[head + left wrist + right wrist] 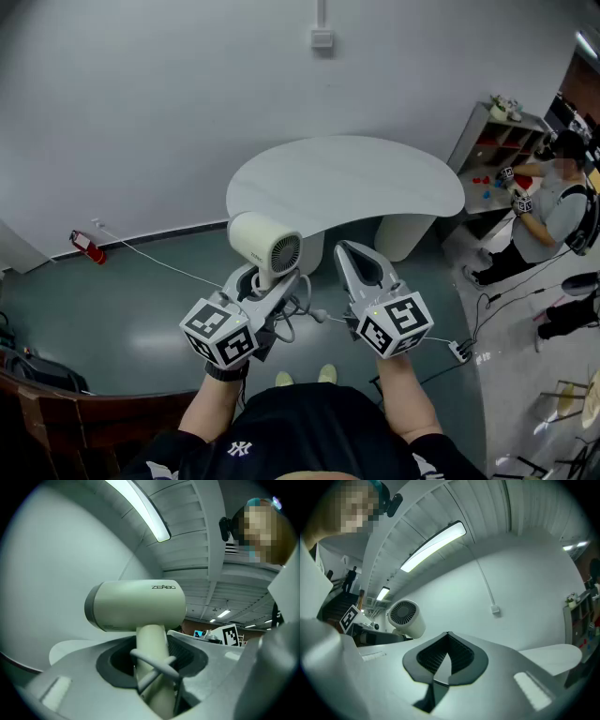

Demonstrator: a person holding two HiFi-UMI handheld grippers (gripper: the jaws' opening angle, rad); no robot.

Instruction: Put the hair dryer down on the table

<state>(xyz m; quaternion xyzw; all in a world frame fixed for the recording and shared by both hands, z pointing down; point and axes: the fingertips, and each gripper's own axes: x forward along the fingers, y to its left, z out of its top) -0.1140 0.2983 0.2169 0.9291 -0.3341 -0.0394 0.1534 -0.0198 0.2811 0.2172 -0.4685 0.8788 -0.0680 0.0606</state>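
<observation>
Head view looks down on a grey-green floor (pixel 112 309) and a pale wall (pixel 187 84), with a white curved bench (pixel 375 183) by the wall. Off to the right a person (pixel 553 211) stands at a shelf (pixel 497 141). The dryer (pixel 265 246) is up in the air over the floor, on the near side of the bench and not touching it. Its cream body sits above the left tongs (pixel 270 281), round grille facing back toward the holder. The left gripper view has those tongs clamped on the dryer's handle, with the body lying crosswise above the jaws. The right tongs (pixel 354 255) hang just beside, apart from the dryer. In the right gripper view their pads (pixel 461 656) are drawn together with only a sliver of light between, and nothing is held. A grey cord (pixel 298 314) loops below the dryer, and a strand crosses the handle.
</observation>
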